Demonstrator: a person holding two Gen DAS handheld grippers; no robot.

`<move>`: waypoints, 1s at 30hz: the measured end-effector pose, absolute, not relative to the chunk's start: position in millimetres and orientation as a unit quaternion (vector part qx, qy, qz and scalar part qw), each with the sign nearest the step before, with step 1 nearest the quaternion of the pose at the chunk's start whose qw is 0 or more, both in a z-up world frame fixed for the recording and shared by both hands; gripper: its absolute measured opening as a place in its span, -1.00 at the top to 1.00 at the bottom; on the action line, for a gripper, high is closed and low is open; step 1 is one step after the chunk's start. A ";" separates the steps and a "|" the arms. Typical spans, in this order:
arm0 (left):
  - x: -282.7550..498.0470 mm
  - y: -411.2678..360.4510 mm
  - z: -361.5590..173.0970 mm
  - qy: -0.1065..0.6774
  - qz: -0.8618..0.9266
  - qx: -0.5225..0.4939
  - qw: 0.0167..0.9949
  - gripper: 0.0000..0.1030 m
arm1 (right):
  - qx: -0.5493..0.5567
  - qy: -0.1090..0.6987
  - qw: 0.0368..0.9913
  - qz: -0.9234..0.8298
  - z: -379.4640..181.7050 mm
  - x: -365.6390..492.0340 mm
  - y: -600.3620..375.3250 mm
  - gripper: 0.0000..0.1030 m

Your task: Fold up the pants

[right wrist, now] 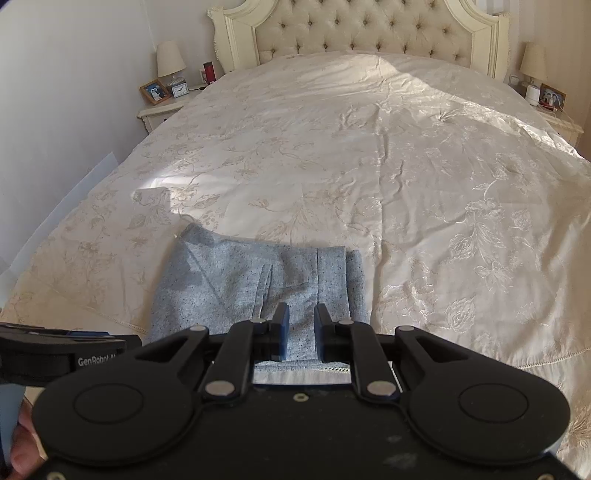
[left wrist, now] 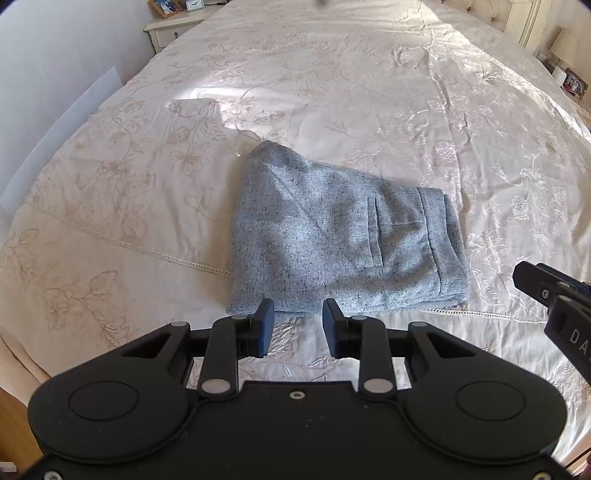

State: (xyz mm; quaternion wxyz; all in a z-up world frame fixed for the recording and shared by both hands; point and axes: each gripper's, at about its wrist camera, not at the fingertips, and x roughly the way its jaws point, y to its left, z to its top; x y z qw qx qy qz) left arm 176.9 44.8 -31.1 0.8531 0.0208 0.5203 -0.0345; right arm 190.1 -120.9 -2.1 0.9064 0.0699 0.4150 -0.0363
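L gripper: jaws apart, nothing between the pads, held above the bedspread just short of the near edge of the pants. Blue pads clear of the cloth, no contact

R gripper: jaws apart w/ a narrower gap, nothing clamped; grey fabric shows through the gap but lies below, pads not pressing on it. Hovers over the near right part of the pants, by the waistband end

Each gripper shows in the other's view: R one at the right edge of the left wrist view, L one at lower left of the right wrist view. Bit of a hand visible at bottom left corner there

Pants: grey speckled, folded into a compact block, flat on the cream embroidered bedspread near the foot of the bed. Pocket seam and waistband on the right side, far left corner slightly peaked

Further out: tufted headboard, nightstand at left w/ lamp, photo frame, small clock. Second lamp at right. Sun patch on spread beyond the pants
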 end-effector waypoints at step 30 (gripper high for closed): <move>168.3 45.7 -26.1 0.525 -0.020 0.015 0.851 0.23 | 0.064 0.421 0.904 -0.027 2.7 182.3 -112.9 0.67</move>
